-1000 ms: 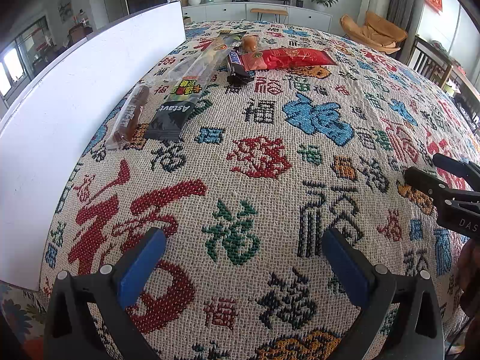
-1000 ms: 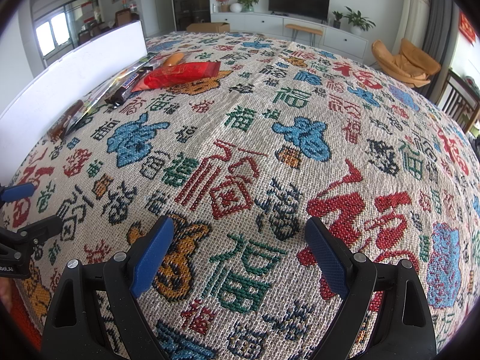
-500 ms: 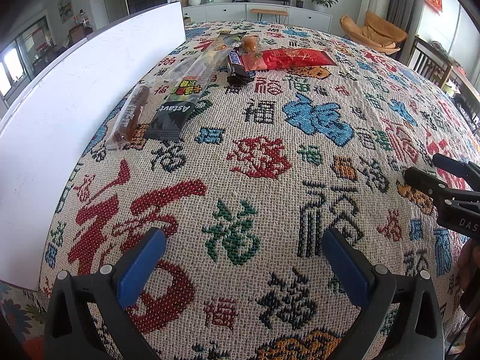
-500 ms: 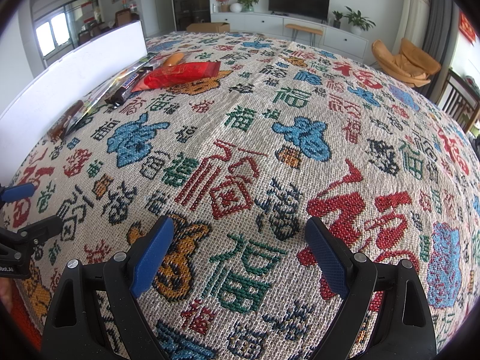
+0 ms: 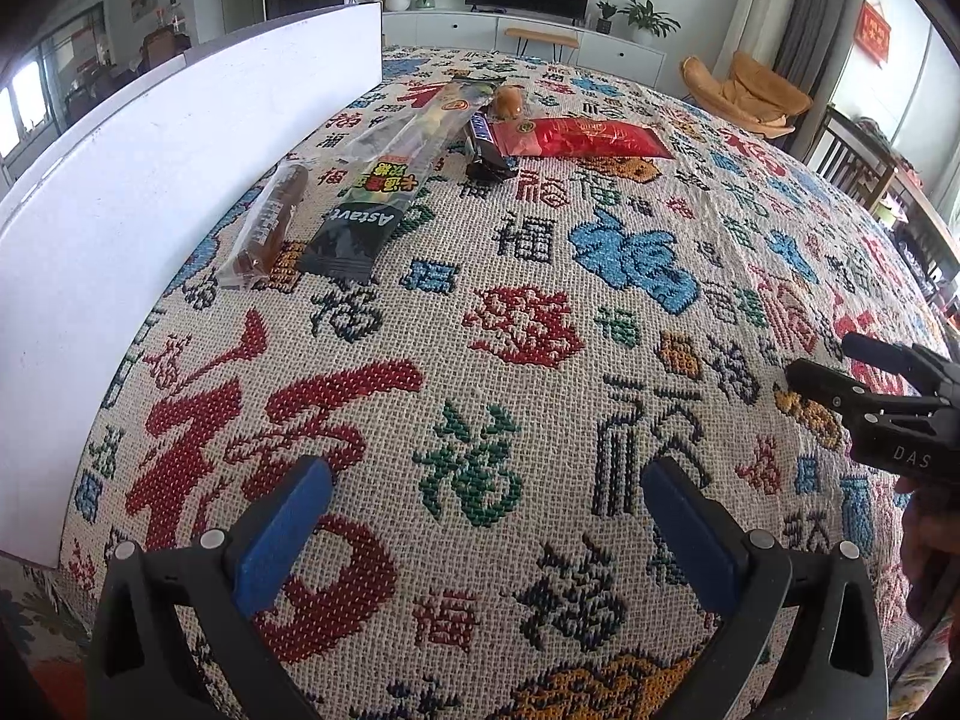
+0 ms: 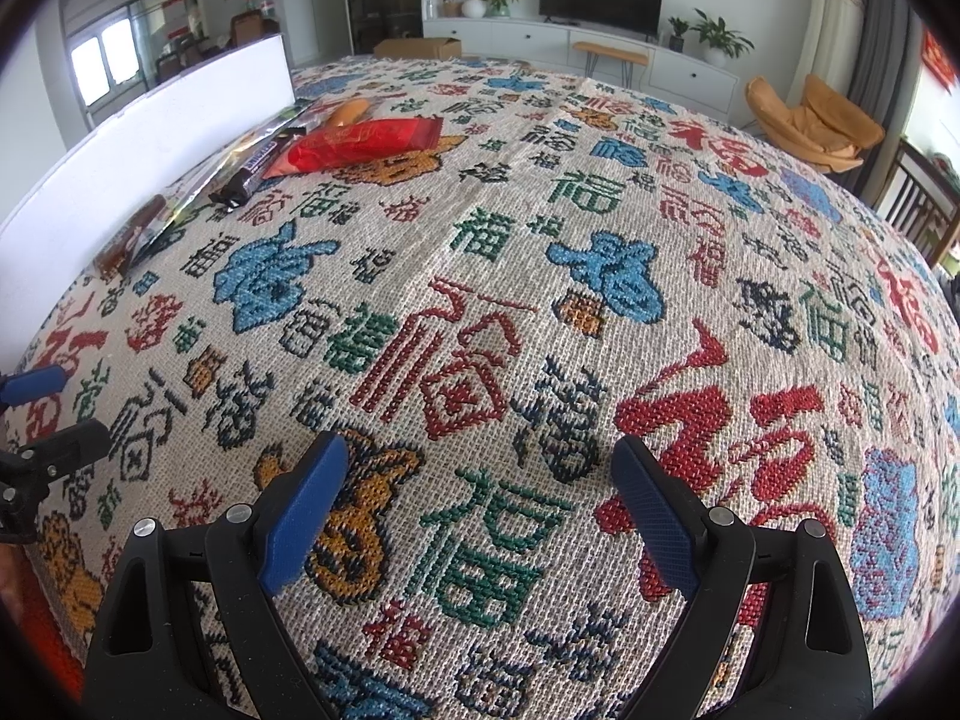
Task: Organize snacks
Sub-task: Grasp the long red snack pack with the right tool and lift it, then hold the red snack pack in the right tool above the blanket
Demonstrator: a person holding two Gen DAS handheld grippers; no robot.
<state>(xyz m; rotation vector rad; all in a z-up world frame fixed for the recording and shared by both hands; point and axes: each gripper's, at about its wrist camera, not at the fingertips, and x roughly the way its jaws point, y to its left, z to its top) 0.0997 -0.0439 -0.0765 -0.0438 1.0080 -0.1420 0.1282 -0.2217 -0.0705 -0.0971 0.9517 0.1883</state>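
Several snacks lie at the far left of the patterned tablecloth (image 5: pixel 528 324): a brown sausage stick (image 5: pixel 270 222), a long clear-and-black packet (image 5: pixel 384 186), a dark chocolate bar (image 5: pixel 486 147), a red packet (image 5: pixel 582 138) and a small orange bun (image 5: pixel 509 101). The red packet (image 6: pixel 360 144) and chocolate bar (image 6: pixel 252 171) also show in the right wrist view. My left gripper (image 5: pixel 486 510) is open near the front edge, far from the snacks, with nothing between its fingers. My right gripper (image 6: pixel 480 492) is open and empty too; it appears at the right (image 5: pixel 834 363) of the left wrist view.
A long white board (image 5: pixel 150 192) stands upright along the table's left edge beside the snacks. Beyond the table are a TV cabinet (image 5: pixel 528 36), an orange armchair (image 5: pixel 750 90) and wooden chairs (image 5: pixel 864 162) on the right.
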